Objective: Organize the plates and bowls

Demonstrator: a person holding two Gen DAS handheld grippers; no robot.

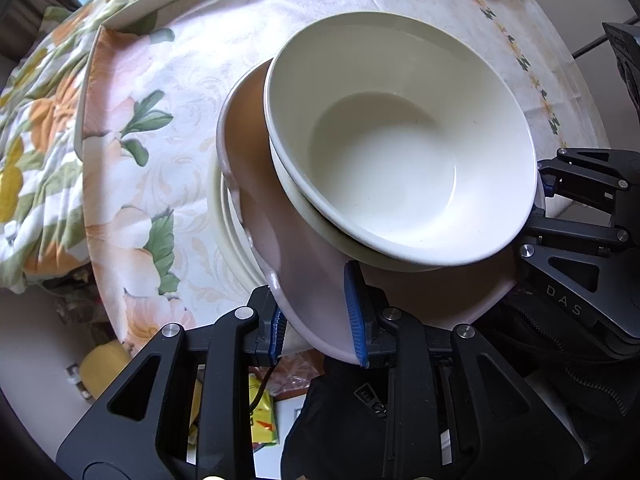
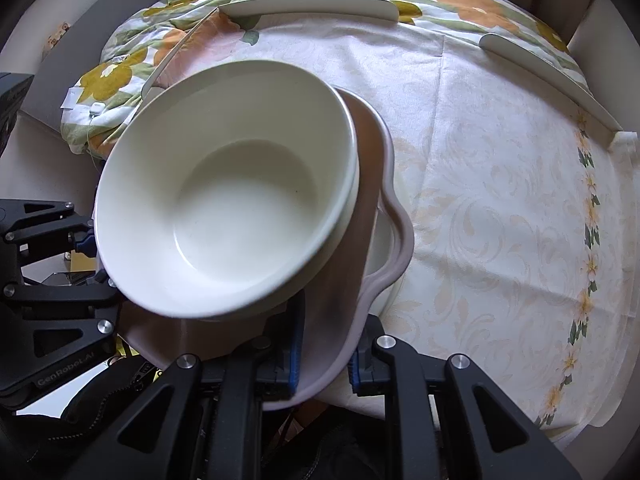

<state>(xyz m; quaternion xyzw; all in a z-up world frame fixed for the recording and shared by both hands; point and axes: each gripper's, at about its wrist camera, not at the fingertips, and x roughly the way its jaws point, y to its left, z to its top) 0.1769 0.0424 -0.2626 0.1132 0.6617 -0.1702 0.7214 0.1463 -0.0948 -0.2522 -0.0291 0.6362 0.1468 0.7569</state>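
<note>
The biggest risk is the white bowl (image 1: pixel 400 132) sliding. It sits, with what looks like a second bowl (image 1: pixel 320 216) nested under it, on a pale mauve scalloped plate (image 1: pixel 304 264) that is held tilted above the bench (image 1: pixel 192 92). If either hand tips or drops out of step, the bowls could skate across the smooth plate and over its rim onto the floral tablecloth, or off the near edge of the bench. Both grips are only thin pinches at the rim, so the loaded plate could also pivot or slip between the pads.

The left claw (image 1: pixel 320 320) is nearly closed, its blue pads clamped on the plate's near edge, one above and one beneath. The right claw (image 2: pixel 324 356) is just as narrow, pinching the same plate's rim further to the right.

Under the lifted plate, a cream plate (image 1: pixel 230 216) lies on the bench; whether the mauve plate is touching it is hard to tell from here. Lowering unevenly could knock it.
</note>
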